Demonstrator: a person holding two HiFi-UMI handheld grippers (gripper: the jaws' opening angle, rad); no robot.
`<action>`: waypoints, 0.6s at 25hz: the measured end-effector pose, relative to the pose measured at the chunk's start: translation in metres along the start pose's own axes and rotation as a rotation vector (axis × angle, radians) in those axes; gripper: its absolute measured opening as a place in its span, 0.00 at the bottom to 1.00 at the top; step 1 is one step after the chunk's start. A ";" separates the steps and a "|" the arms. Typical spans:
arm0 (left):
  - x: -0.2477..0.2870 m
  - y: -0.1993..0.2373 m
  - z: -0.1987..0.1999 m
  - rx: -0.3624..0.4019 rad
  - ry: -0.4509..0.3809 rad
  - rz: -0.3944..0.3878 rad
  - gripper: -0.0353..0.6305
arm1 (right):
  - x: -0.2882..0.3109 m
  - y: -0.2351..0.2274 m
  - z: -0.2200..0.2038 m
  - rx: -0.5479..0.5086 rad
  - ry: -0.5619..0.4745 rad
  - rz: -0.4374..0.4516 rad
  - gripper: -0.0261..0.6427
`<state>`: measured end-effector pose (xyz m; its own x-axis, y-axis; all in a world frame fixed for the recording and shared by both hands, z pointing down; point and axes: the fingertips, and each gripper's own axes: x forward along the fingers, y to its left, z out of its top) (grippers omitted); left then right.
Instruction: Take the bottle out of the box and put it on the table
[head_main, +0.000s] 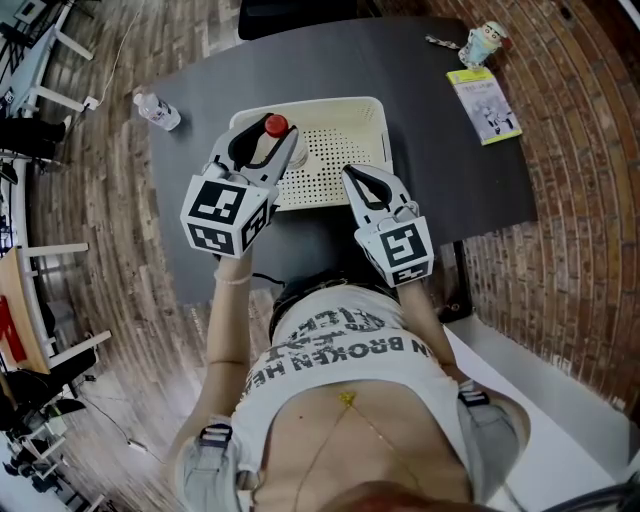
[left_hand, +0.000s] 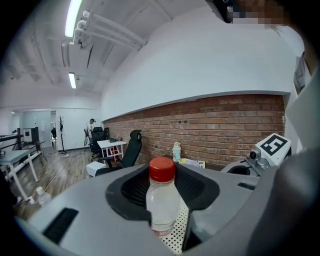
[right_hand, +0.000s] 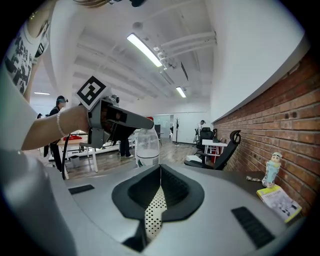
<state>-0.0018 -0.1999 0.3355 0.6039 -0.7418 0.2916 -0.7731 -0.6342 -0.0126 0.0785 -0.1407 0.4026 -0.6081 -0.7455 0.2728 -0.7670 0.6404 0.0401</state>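
Between the fingers of my left gripper (head_main: 267, 146): the red-capped bottle (left_hand: 162, 200), clamped tight.
Under it lies the perforated box (head_main: 350, 120); my right gripper (head_main: 350, 174), alongside, is closed and empty.

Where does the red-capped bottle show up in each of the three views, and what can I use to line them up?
Head view: bottle upper left of centre, in the left gripper over the box.
Left gripper view: bottle dead centre between the jaws.
Right gripper view: bottle left of centre, under the left gripper.
Shared landmark: the small figurine, seen in all three.
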 end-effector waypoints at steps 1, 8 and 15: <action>0.000 -0.001 0.000 0.001 0.001 0.000 0.28 | -0.001 0.000 0.000 0.001 0.000 0.000 0.05; -0.005 -0.001 0.000 -0.012 -0.006 -0.003 0.28 | -0.003 0.004 -0.001 0.003 0.002 0.001 0.05; -0.009 -0.001 -0.003 -0.018 -0.007 -0.007 0.28 | -0.003 0.009 0.000 -0.003 0.005 0.005 0.05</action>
<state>-0.0070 -0.1916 0.3354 0.6104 -0.7390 0.2850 -0.7723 -0.6352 0.0069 0.0731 -0.1328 0.4021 -0.6112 -0.7410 0.2782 -0.7632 0.6449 0.0411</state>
